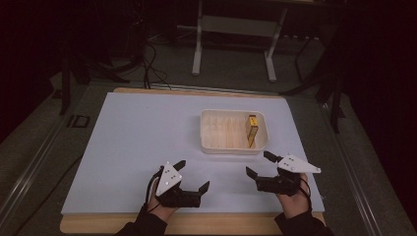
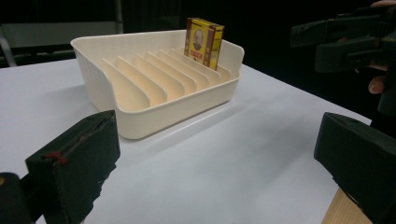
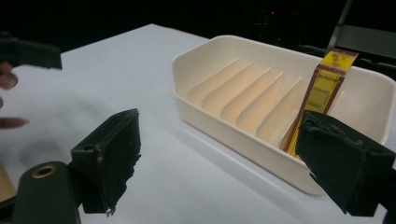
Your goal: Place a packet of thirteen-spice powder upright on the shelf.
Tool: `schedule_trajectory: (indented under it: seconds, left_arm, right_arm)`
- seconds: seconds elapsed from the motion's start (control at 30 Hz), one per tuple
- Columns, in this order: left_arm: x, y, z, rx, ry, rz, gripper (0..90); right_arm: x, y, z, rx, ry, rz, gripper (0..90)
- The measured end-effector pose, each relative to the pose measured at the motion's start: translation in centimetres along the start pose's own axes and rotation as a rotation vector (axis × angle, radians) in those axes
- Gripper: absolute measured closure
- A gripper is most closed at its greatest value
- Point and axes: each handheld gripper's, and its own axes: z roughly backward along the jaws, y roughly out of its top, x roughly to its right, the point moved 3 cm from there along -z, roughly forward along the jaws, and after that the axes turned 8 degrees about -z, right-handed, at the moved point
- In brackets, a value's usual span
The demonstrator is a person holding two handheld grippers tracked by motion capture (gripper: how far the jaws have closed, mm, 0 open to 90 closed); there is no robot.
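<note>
A cream slotted tray stands on the white table mat right of centre. One yellow and red box stands upright in the tray's rightmost slot. My left gripper rests open near the front edge, left of the tray, with nothing between its jaws. My right gripper is open just in front of the tray's near right corner, also empty.
The white mat covers a wooden table. A metal stand's legs and cables lie on the dark floor behind the table.
</note>
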Motion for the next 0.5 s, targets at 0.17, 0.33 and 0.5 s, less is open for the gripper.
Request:
schedule_trajectory:
  seconds: [0.17,0.33,0.5]
  left_arm:
    - [0.0,0.0,0.0,0.002,-0.002,0.000,1.2]
    - [0.1,0.0,0.0,-0.004,-0.015,0.002,1.2]
    - [0.2,0.0,0.0,-0.004,-0.023,-0.002,1.2]
  right_arm:
    - [-0.2,-0.5,0.3,-0.005,0.020,0.006,13.9]
    - [0.3,-1.1,0.6,-0.002,0.050,0.022,13.9]
    - [0.4,-1.9,0.6,-0.023,0.070,0.045,13.9]
